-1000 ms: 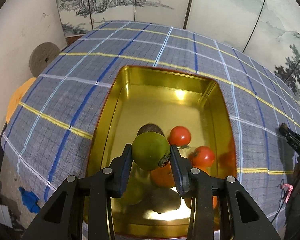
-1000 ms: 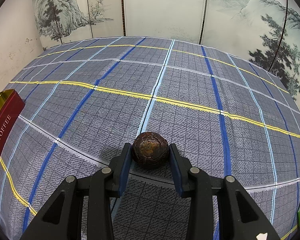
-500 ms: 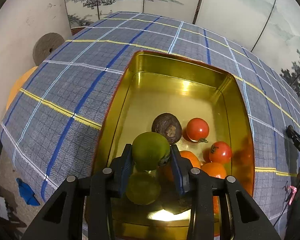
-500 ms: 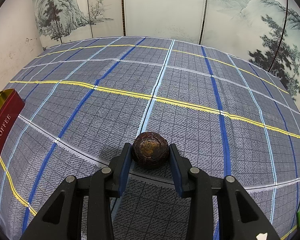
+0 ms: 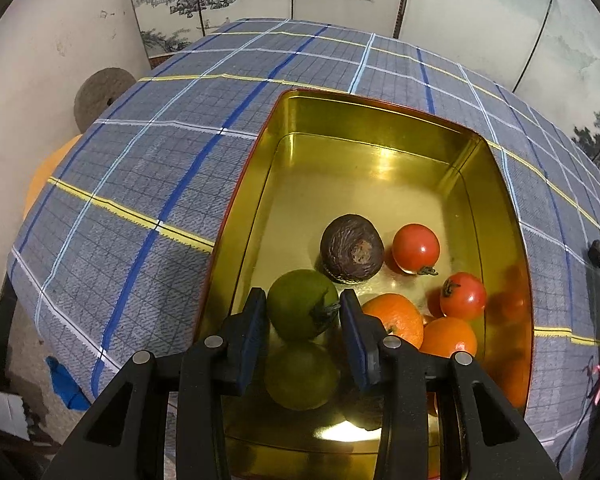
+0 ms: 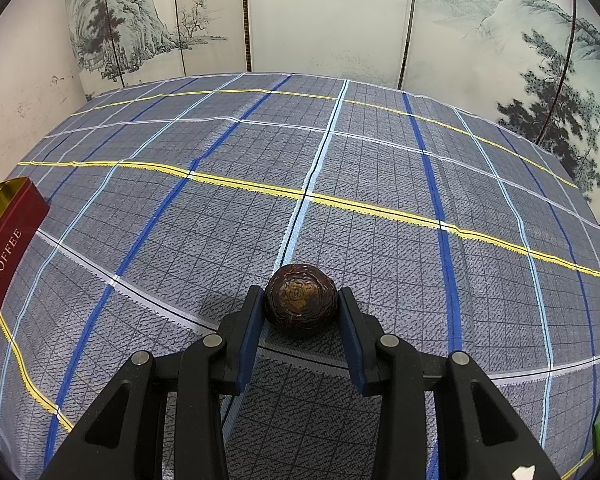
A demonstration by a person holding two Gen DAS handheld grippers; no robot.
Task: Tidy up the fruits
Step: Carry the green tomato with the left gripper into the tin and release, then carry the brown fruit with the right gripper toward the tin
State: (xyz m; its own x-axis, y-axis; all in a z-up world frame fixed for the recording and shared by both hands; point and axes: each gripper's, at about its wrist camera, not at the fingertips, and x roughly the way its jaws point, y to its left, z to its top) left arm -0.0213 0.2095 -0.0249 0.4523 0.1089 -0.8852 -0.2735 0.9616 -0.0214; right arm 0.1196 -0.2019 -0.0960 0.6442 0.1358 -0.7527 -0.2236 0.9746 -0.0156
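In the left wrist view, the left gripper (image 5: 303,312) pinched a green fruit (image 5: 300,305) low-centre, over the gold tin (image 5: 384,118). In the right wrist view, the right gripper (image 6: 300,310) clamped a dark brown fruit (image 6: 300,299) low-centre above the plaid cloth (image 6: 380,152).

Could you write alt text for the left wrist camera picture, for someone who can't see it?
A black two-finger gripper with blue-padded jaws holds a round green fruit low over a shiny gold rectangular tin on a blue plaid tablecloth. Inside lie a wrinkled dark brown fruit, two red tomatoes and two oranges.
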